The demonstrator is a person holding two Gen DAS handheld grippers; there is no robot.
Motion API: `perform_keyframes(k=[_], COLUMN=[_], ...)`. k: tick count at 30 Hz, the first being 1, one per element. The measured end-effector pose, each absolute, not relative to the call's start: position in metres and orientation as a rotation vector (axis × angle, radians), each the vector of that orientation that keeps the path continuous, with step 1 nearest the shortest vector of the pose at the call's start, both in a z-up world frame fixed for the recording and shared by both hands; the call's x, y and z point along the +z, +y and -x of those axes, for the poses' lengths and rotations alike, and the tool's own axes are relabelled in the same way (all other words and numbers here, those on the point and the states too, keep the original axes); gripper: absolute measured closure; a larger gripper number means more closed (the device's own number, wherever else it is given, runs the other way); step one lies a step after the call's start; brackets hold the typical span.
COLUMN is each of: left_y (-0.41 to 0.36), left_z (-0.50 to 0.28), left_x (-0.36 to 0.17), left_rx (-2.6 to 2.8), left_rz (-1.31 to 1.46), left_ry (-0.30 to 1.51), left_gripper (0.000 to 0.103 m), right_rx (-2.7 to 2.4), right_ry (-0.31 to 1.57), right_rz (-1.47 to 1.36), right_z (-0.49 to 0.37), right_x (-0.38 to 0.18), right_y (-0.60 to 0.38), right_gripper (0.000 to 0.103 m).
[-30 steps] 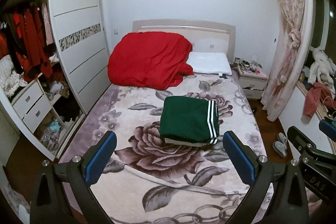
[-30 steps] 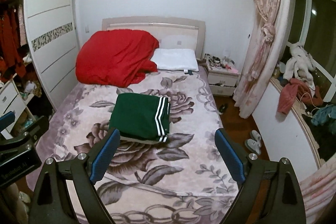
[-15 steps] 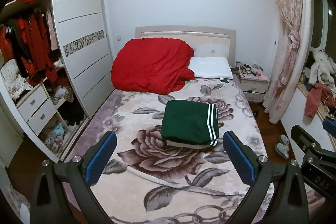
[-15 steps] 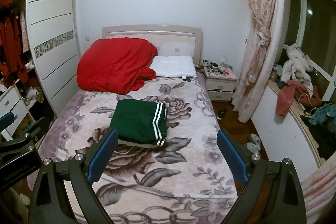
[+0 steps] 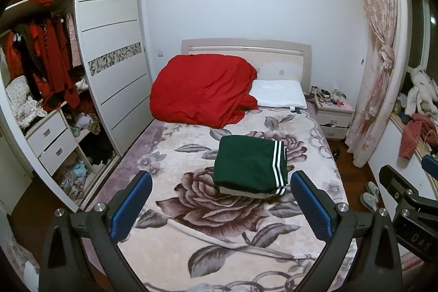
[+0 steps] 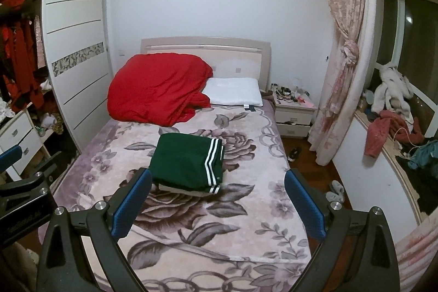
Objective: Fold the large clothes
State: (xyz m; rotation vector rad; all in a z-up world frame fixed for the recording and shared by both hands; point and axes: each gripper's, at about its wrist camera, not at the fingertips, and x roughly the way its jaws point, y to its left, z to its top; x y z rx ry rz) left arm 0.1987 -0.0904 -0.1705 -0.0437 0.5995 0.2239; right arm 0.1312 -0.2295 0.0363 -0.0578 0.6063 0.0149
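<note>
Both tongs, left tongs [image 5: 220, 203] and right tongs [image 6: 216, 200], had drawn back from the green garment [image 5: 250, 167], jaws wide and empty. It lay folded mid-bed [image 5: 191, 245], short of the red quilt [image 5: 201, 89]; folding looked finished.

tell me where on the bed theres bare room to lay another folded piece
Free: the floral blanket between the folded green garment and the foot edge. Crowded: the head end, under the red duvet and white pillow.
</note>
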Motion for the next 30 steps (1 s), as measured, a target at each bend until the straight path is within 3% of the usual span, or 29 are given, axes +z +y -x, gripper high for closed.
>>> perform_keyframes(k=[30], left_y=[-0.091], left_z=[-0.197], left_x=[-0.173], left_rx=[0.24], left_rz=[0.045], left_ry=[0.607], left_gripper=[0.0], right_rx=[0.035], right_ry=[0.627], right_rz=[0.059], right_z=[-0.126], right_x=[0.017], right_y=[-0.23], right_gripper=[0.003])
